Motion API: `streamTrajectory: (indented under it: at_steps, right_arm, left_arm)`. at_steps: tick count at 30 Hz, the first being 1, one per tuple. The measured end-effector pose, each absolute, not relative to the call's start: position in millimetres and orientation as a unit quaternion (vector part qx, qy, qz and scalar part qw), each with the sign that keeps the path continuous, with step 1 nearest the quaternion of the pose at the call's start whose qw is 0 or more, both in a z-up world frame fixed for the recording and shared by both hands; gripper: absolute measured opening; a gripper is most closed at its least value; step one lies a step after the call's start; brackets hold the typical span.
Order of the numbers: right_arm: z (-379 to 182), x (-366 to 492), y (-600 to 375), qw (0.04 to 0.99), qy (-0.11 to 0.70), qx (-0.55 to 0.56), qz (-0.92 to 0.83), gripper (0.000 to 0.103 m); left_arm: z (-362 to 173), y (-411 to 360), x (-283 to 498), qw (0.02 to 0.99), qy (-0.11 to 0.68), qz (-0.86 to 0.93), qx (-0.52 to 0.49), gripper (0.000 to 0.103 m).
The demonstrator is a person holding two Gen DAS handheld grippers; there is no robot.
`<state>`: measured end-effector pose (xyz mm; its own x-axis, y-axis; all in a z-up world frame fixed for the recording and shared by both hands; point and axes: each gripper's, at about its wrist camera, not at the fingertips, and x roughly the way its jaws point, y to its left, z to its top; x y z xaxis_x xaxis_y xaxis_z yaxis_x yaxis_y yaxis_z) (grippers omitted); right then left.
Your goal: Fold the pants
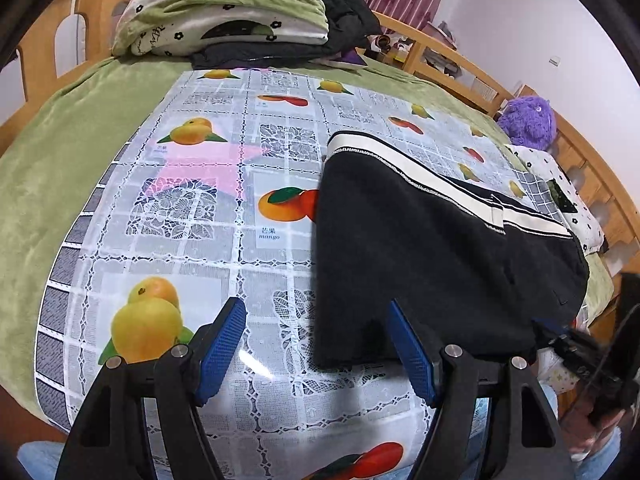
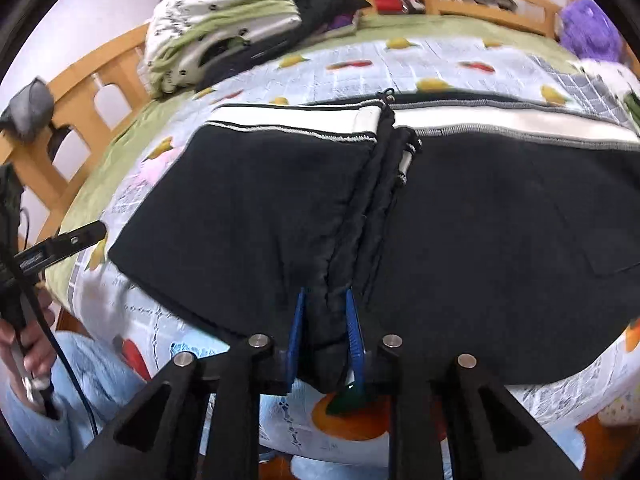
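1. While the black fleecy pants with a white-striped waistband (image 2: 460, 208) lay spread over the fruit-printed plastic cloth (image 1: 208, 216), the right tongs (image 2: 326, 336) were clamped narrow on a bunched ridge at the crotch seam, probably to lift that middle for a fold.
2. The left tongs (image 1: 316, 344) stood wide and held nothing; the pants' near hem lay just ahead of their right blue pad (image 1: 412, 354), seemingly ready for a corner grab.
3. Only the right wrist view showed the pinch and the zip fly; only the left showed the bare cloth beside the pants and the purple plush toy (image 1: 528, 122) far beyond.
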<state>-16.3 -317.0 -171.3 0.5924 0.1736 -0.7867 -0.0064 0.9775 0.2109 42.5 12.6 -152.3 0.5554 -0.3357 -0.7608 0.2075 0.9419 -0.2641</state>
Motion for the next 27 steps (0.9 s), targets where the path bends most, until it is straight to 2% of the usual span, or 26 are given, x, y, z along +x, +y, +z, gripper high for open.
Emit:
streamTrajectory:
  at_steps: [1,3,5,11,13,15,19,21,27]
  right_arm:
    - [-162.6,-17.9,-317.3,0.892,0.441,0.083,0.053,0.031]
    - [-145.8,-19.8,-320.1,0.909,0.408,0.075,0.049,0.044]
    - [-137.8,-17.6,-321.5,0.918,0.386,0.073,0.050,0.045]
    - [-154.5,-8.8,-308.5,0.900,0.424,0.053,0.085,0.044]
    - [-168.3,-7.4,-300.9,0.890,0.449,0.027,0.080,0.041]
    - [-167.3,-11.3,-293.6,0.897,0.435,-0.001,0.072,0.009]
    - [-124.9,-37.0,-295.7,0.932,0.353,0.012,0.083,0.009]
    - [-112.7,-47.9,-302.4,0.938,0.330,0.049,0.091,0.004]
    - [-165.2,-48.3,-297.9,0.897,0.430,0.033,0.095,0.005]
  left_arm:
    - [-152.1,13.1,42.5,0.880,0.444,-0.154,-0.072,0.071]
    - [-152.3,14.5,44.9,0.879,0.445,-0.152,-0.078,0.071]
    - [-152.4,14.6,46.8,0.877,0.448,-0.151,-0.081,0.071]
    - [-151.5,14.4,48.2,0.879,0.444,-0.151,-0.081,0.071]
    - [-151.2,13.0,49.0,0.879,0.445,-0.151,-0.082,0.071]
    - [-150.7,9.7,48.7,0.878,0.446,-0.155,-0.077,0.071]
    - [-147.5,6.5,41.7,0.881,0.441,-0.158,-0.063,0.071]
    - [-147.1,6.8,39.8,0.881,0.441,-0.160,-0.064,0.071]
    - [-150.0,7.7,39.4,0.879,0.447,-0.157,-0.061,0.071]
